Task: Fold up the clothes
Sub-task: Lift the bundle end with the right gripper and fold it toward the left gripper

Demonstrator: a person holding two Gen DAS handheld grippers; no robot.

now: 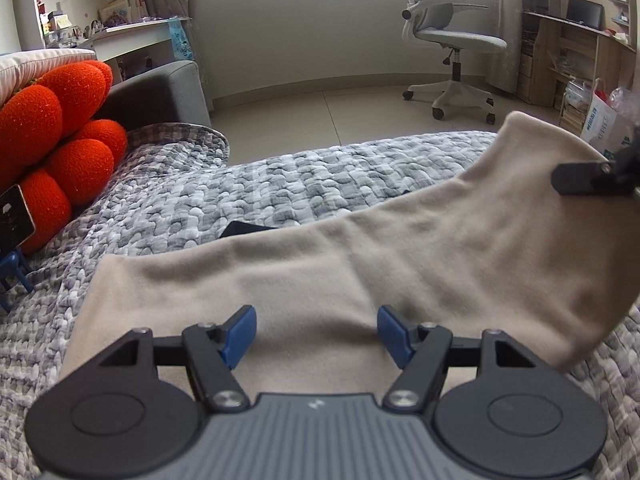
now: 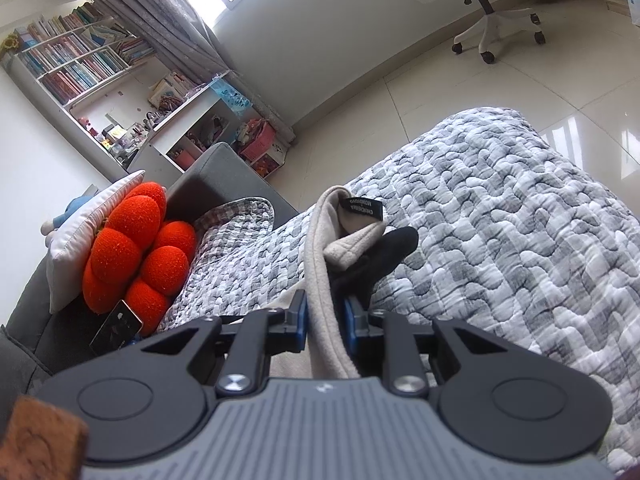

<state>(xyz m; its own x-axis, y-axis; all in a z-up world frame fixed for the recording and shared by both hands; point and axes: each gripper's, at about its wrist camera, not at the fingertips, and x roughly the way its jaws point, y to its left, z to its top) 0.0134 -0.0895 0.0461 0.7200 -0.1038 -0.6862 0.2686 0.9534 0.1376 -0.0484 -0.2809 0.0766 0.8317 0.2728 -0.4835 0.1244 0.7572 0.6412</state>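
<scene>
A beige fleece garment (image 1: 360, 272) lies spread across the grey quilted cover (image 1: 280, 184). Its right end is raised. My left gripper (image 1: 317, 334) hovers just over the near part of the cloth, blue pads wide apart, open and pressing on nothing. At the right edge of the left wrist view, a black finger of my right gripper (image 1: 580, 179) holds up the raised end. In the right wrist view my right gripper (image 2: 325, 320) is shut on a folded edge of the beige garment (image 2: 320, 264). A black label (image 2: 362, 208) shows beyond it, next to a piece of black fabric (image 2: 384, 256).
An orange bobbled cushion (image 1: 52, 136) and a white pillow (image 2: 80, 236) lean on the grey sofa arm (image 1: 160, 96) at left. A phone (image 1: 12, 220) stands on a blue holder there. Beyond the cover's edge are tiled floor (image 1: 320, 112) and an office chair (image 1: 452, 40).
</scene>
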